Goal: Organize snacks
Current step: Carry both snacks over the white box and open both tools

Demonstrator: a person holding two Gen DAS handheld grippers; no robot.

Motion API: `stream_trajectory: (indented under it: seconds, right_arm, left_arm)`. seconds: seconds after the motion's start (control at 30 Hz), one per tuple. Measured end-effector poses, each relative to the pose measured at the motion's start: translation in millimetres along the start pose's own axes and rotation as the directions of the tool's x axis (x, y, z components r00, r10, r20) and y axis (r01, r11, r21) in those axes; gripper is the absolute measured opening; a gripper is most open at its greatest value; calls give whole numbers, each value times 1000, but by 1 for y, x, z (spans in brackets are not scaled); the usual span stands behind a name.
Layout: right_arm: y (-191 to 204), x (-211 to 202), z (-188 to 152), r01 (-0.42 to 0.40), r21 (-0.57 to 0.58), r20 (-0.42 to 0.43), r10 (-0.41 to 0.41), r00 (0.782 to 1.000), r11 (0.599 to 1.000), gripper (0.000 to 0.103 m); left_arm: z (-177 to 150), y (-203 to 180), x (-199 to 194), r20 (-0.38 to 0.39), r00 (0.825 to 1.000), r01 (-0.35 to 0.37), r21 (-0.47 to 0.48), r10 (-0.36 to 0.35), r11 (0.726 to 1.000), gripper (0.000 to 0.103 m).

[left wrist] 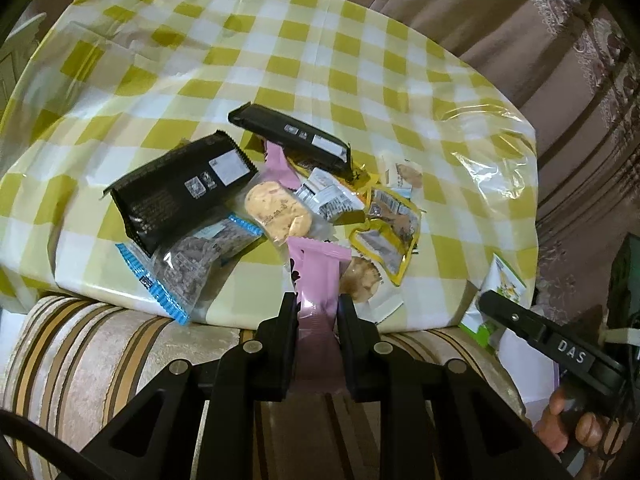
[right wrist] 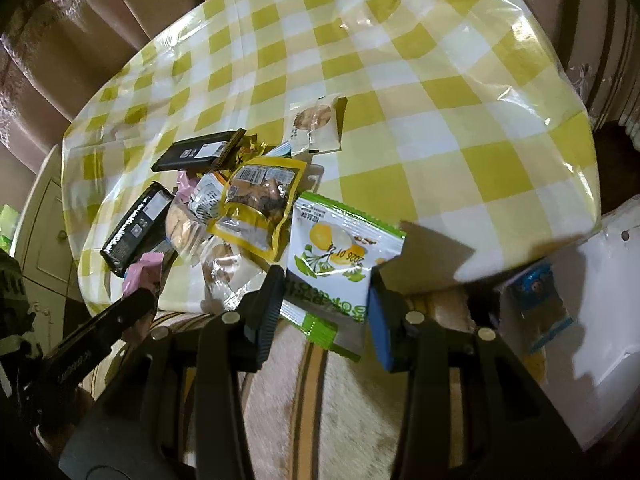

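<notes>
Several snack packets lie heaped at the near edge of a yellow-checked table (left wrist: 320, 60): two black packets (left wrist: 180, 188) (left wrist: 292, 136), a round cookie in clear wrap (left wrist: 276, 212), a yellow pouch (left wrist: 388, 236) and a blue-edged clear bag (left wrist: 188, 264). My left gripper (left wrist: 317, 302) is shut on a pink wrapper (left wrist: 320, 268), which stands up from the pile's near side. My right gripper (right wrist: 327, 280) is shut on a white-and-green packet (right wrist: 340, 248) just off the table edge. Each gripper also shows in the other's view, the right gripper (left wrist: 490, 300) and the left gripper (right wrist: 136, 304).
A striped beige cushion (left wrist: 100, 360) runs below the table's near edge. A white container (right wrist: 600, 320) at the right holds a blue-and-clear packet (right wrist: 536, 304). One cookie packet (right wrist: 314, 124) lies apart, farther back on the cloth. Brown curtains hang behind the table.
</notes>
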State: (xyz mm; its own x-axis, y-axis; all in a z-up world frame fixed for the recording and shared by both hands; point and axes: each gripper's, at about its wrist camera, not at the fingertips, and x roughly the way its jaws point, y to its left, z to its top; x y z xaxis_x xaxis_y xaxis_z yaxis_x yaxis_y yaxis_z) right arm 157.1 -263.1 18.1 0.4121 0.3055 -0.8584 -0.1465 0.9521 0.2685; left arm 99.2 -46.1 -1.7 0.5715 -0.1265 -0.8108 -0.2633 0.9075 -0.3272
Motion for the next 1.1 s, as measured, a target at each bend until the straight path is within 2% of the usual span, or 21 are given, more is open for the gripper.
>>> stream_trajectory:
  seconds: [0.23,0.5,0.7,0.9,1.1]
  right_arm:
    - [-33,-20,-3,7,47,14,-7,1000,999,44]
    - [-93,-44,-8,96,134,39,-102,994,986,44]
    - [-141,-57,-15,166,212,36,-178,983,963,44]
    - [-179,-67,-25,218,263,24,-232,972,940,44]
    - [-205,-68,-37,244,302,-6,-255,967,921,44]
  left_arm:
    - [3,-22,0,-4,1000,30,36,-30,999,21]
    - [0,-69,9,-37,994,109,117,-105,987,21]
    - [-5,-113,16,-82,982,183,188,-170,965,21]
    - [-19,-164,26,-158,956,281,259,-246,924,21]
    - [-35,-211,41,-262,917,375,301,-302,877,21]
